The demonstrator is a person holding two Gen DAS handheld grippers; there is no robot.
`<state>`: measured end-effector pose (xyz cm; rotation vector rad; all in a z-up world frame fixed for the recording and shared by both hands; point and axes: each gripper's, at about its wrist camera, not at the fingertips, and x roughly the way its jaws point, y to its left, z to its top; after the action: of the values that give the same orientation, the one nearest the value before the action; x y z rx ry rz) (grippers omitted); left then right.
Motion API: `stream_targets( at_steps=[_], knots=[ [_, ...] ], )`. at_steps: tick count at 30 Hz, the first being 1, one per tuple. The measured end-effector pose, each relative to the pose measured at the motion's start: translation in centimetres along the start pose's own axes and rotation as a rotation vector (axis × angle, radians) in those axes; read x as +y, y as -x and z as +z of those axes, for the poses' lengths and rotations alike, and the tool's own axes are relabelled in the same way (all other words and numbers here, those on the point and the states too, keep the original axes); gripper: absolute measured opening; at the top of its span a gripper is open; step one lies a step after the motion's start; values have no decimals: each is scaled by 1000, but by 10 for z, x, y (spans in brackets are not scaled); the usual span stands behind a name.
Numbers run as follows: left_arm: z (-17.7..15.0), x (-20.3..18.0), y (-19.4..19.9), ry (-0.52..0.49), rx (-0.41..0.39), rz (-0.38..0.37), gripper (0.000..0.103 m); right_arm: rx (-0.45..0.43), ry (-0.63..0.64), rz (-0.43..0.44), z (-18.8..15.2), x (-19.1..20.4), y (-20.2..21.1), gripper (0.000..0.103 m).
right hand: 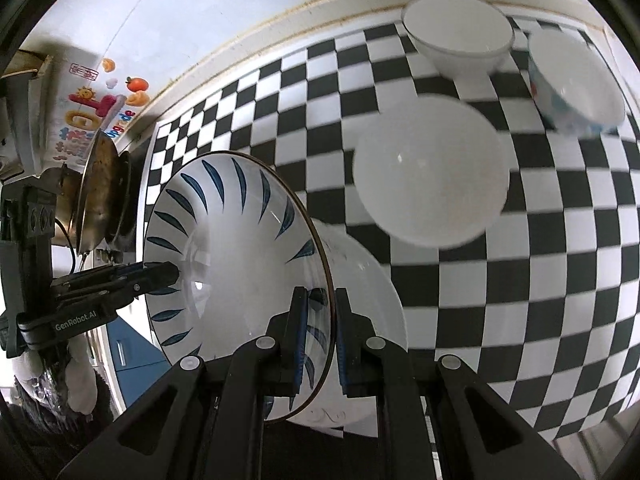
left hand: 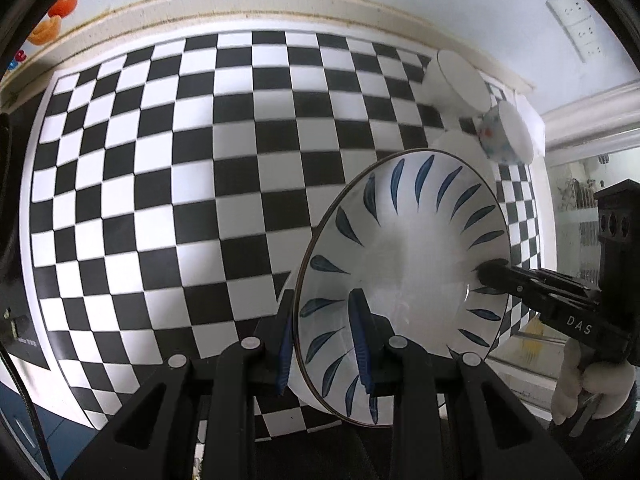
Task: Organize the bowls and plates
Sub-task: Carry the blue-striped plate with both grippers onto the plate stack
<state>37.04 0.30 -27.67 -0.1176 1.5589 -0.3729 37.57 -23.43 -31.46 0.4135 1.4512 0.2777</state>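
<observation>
Holding one blue-leaf bowl (left hand: 404, 280) by opposite rims, you have your left claw (left hand: 326, 344) and right claw (right hand: 320, 332) each pinching its wall, the bowl tilted above the checkered bench (left hand: 160, 160). Sorting looks barely begun: three bowls remain loose, a white bowl (right hand: 430, 172) just ahead, a smaller white one (right hand: 458, 38) and a patterned bowl (right hand: 576, 80) behind it. A pan (right hand: 102, 192) stands at the bench's left edge.

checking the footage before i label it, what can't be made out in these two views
- Left wrist view: the plain white bowl is mostly hidden behind the blue-leaf bowl.
- Right wrist view: the speckled bowl is blurred, so its pattern is unreadable.
- Both views: the blue-leaf bowl's underside faces away.
- Right wrist view: the left tool hides the rim it grips.
</observation>
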Motion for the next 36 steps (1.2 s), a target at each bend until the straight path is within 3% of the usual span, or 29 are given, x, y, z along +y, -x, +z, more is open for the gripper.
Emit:
stream_targets(
  at_steps=[10, 24, 36],
  knots=[
    [-15, -9, -37, -23, 71, 38, 23, 55, -42, -20, -29, -29, -30, 14],
    [-21, -10, -72, 7, 139, 79, 24, 98, -15, -61, -29, -32, -49, 14],
    [-25, -10, -79, 75, 138, 95, 24, 138, 33, -90, -26, -29, -61, 15]
  ],
)
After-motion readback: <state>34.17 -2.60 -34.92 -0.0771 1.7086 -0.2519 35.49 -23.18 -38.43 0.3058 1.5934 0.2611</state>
